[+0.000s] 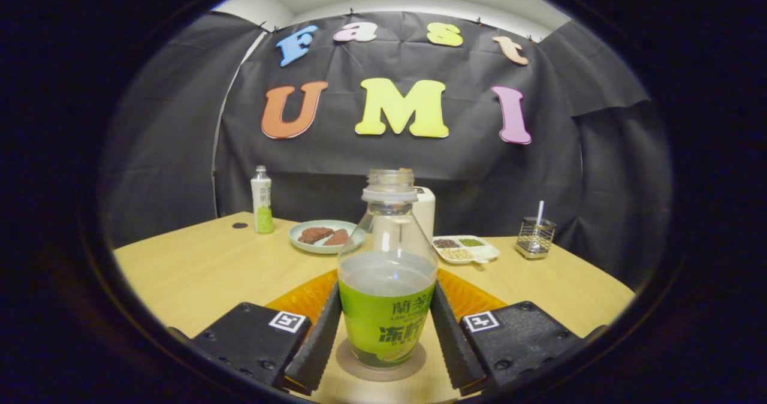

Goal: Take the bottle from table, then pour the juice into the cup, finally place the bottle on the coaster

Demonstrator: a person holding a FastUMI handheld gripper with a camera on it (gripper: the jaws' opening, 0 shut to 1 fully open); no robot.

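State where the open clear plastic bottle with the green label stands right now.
In the gripper view, the open clear plastic bottle with the green label stands upright on a round brown coaster between the tongs' two fingers, with an orange mat just behind it.

Print survey, from beside the table.

1. Bottle (386,326): green label band with large printed characters and smaller lines below, facing the camera (legible as print, not transcribed here). The gripper (386,290) has its fingers pressed against either side of this label.
2. Gripper body: two square black-and-white coded marker tags, left tag (286,321) and right tag (482,320), one on each finger mount. No digits on them.
3. Small white bottle (261,203) at the far side of the table: green-and-white label, print too small to read.

No other numbers or signs found.
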